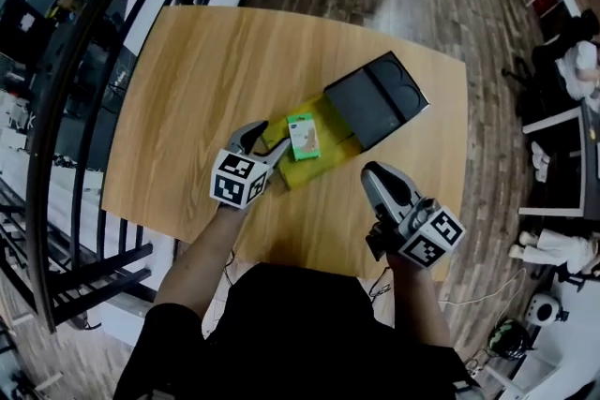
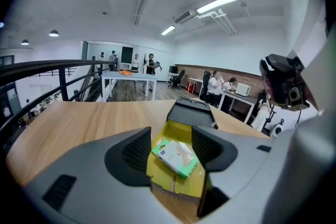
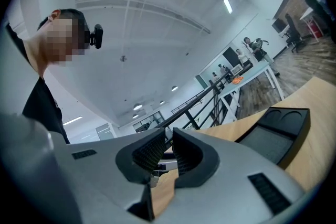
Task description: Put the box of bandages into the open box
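The green and white box of bandages (image 1: pixel 303 136) (image 2: pixel 176 157) lies inside the open yellow box (image 1: pixel 325 166) (image 2: pixel 180 132) near the middle of the table. The box's black lid (image 1: pixel 375 98) (image 2: pixel 191 112) stands open at its far side. My left gripper (image 1: pixel 267 141) (image 2: pixel 170 147) is open just to the left of the yellow box, and its pads touch nothing. My right gripper (image 1: pixel 371 171) (image 3: pixel 169 152) hangs over the table's near right part, tilted upward, its jaws almost together with nothing between them.
The wooden table (image 1: pixel 206 80) ends close in front of me and at the right (image 1: pixel 464 155). A black railing (image 1: pixel 84 108) runs along the left. White desks (image 2: pixel 128 77) and seated people (image 2: pixel 215 84) are far behind.
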Motion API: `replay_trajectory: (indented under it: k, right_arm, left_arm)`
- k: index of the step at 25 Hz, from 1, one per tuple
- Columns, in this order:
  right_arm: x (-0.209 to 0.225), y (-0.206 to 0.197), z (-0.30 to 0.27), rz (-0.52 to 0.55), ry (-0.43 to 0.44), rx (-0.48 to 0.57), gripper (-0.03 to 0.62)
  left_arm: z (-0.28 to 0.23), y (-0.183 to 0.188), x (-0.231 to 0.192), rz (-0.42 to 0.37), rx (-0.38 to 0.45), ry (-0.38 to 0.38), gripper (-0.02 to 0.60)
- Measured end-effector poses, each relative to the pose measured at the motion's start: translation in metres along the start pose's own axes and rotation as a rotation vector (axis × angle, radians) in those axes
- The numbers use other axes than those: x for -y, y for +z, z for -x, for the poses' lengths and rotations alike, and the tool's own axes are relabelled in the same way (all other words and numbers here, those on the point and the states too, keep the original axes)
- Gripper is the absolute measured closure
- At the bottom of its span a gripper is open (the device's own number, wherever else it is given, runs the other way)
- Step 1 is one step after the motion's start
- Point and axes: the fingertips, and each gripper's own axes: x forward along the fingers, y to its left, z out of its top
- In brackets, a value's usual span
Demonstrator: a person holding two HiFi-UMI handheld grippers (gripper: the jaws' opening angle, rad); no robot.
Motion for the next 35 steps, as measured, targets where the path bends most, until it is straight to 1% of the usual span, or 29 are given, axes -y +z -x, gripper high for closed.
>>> replay_trajectory:
  k: [2, 5, 8, 13, 19, 26, 30, 35]
  right_arm:
    - [-0.017, 0.001, -0.012, 0.022, 0.030, 0.000, 0.549]
    - [-0.040, 0.006, -0.029, 0.061, 0.073, -0.004, 0.549]
    - [-0.061, 0.009, -0.041, 0.095, 0.097, -0.002, 0.549]
    - [-0.087, 0.010, -0.052, 0.143, 0.109, 0.010, 0.549]
    - [-0.117, 0.010, -0.057, 0.204, 0.111, 0.011, 0.549]
    - [-0.125, 0.023, -0.056, 0.244, 0.131, 0.021, 0.551]
    - [-0.121, 0.035, -0.040, 0.296, 0.114, 0.041, 0.551]
    - [-0.126, 0.051, -0.007, 0.386, 0.091, 0.080, 0.553]
  left_arm:
    - [0.022, 0.008, -0.003, -0.003, 0.042, -0.004, 0.346]
    - [0.055, 0.022, -0.008, -0.014, 0.097, -0.003, 0.399]
    - [0.089, 0.030, -0.012, -0.027, 0.145, 0.007, 0.428]
    - [0.136, 0.041, -0.014, -0.055, 0.223, 0.015, 0.468]
    - [0.181, 0.051, -0.013, -0.062, 0.290, 0.020, 0.489]
    - [0.210, 0.064, -0.008, -0.031, 0.348, 0.067, 0.506]
    - [0.230, 0.077, 0.005, -0.042, 0.384, 0.118, 0.520]
    - [0.255, 0.095, 0.032, -0.066, 0.434, 0.170, 0.529]
